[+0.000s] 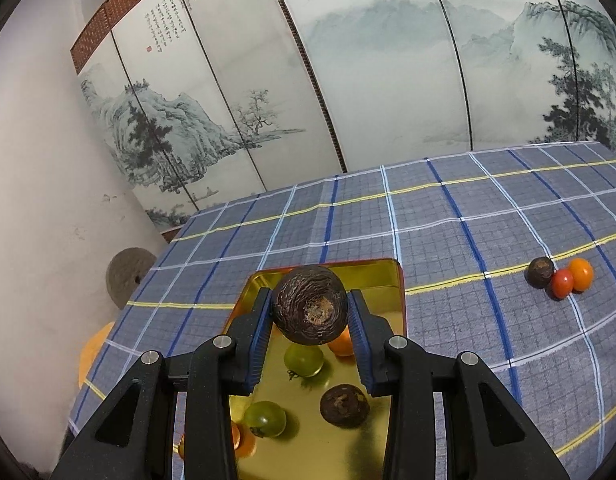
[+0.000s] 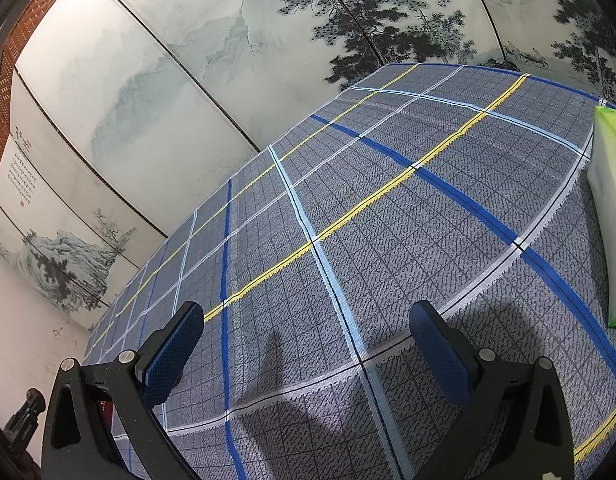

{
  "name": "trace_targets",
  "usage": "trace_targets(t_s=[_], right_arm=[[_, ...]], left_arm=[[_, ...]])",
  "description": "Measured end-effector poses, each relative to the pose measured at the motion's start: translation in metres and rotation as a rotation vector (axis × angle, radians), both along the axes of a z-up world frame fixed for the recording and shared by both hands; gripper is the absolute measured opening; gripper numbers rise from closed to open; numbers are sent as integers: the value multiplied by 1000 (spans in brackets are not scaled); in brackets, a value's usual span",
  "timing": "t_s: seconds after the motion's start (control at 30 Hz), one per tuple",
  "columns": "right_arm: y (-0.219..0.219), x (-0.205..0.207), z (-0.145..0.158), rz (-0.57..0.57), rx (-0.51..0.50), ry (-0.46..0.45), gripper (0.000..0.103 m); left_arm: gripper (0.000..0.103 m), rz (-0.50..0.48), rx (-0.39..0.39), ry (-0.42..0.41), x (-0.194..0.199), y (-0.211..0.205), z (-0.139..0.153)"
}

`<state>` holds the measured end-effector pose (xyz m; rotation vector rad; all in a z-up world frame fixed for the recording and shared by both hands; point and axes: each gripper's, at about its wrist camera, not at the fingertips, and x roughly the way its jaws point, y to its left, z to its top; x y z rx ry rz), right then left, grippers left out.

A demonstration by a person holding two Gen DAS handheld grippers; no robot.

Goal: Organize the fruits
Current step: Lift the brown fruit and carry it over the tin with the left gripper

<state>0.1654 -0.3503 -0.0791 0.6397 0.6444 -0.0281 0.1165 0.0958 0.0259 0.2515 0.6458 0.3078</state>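
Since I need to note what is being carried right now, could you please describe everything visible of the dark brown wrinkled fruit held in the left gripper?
The dark brown wrinkled fruit is roundish, with a rough, ridged, dry-looking skin and a paler, crusty tan scar facing the camera. It is clamped between the two blue-padded fingers of the left gripper, one pad pressing on each side. It is held above the shiny gold rectangular metal tray, over the other fruits lying there, and appears to touch nothing but the pads.

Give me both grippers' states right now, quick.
Left gripper: shut on the dark wrinkled fruit, above the gold tray.
Right gripper: open, empty, over the plaid cloth.
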Motion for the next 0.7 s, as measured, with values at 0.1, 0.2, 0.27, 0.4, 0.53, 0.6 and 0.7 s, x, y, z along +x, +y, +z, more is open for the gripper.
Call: trace_targets(t_s=[0.1,0.2,0.27,0.4,0.53,0.6,0.7], right_arm=[[1,0,-1,0,0,0,102],[0,0,0,-1,0,1,102],[0,0,0,-1,-1,1,102],[1,0,0,-2,0,1,102],[1,0,0,-2,-1,1,102],[0,0,1,-2,0,1,102],[1,0,0,-2,-1,1,102]], left_arm=[[38,6,-1,4,1,2,-1],[38,12,4,6,1,4,-2],[38,17,3,8,1,6,-3],[38,24,0,15,1,10,-7],[38,35,-34,36,3,20,-13],[38,39,-73,53,3,29,-16],[38,33,-157,86,4,51,-20]])
